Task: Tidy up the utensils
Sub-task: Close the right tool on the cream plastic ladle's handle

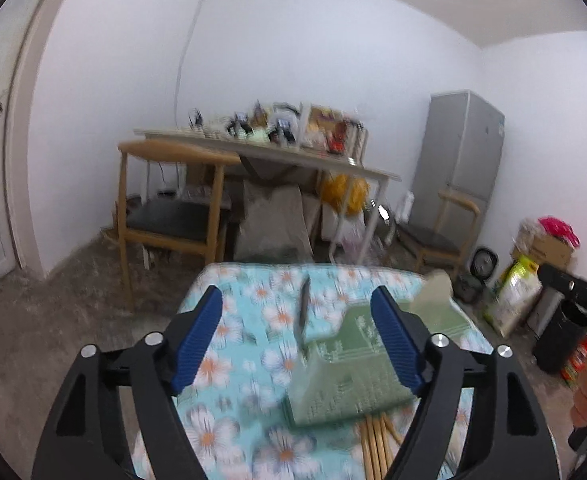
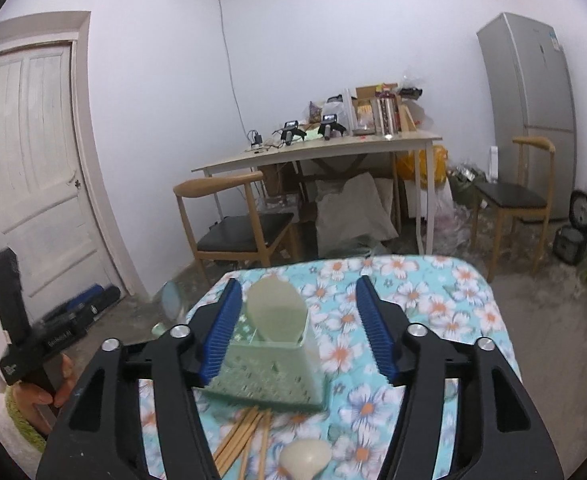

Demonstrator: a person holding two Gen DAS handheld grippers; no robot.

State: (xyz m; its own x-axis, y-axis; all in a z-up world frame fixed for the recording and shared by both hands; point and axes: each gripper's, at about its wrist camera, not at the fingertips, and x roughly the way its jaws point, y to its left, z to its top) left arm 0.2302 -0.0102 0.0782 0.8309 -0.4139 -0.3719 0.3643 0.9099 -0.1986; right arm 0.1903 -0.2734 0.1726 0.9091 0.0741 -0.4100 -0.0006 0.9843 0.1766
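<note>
— Were the claws holding anything?

— No. The left gripper [image 1: 297,336] stood spread wide, nothing between its blue pads. The right gripper [image 2: 297,328] gaped too, empty.

— And the utensils?

— The green basket [image 2: 269,376] sat on the flowered tablecloth [image 2: 433,312], centre of the right view, a pale scoop [image 2: 275,312] upright in it. Chopsticks [image 2: 245,436] lay just below it, a pale spoon [image 2: 305,456] at the bottom edge.

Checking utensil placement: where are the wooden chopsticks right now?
In both wrist views the chopsticks lie on the floral tablecloth, just in front of the green perforated holder, left of the white spoon.
</note>
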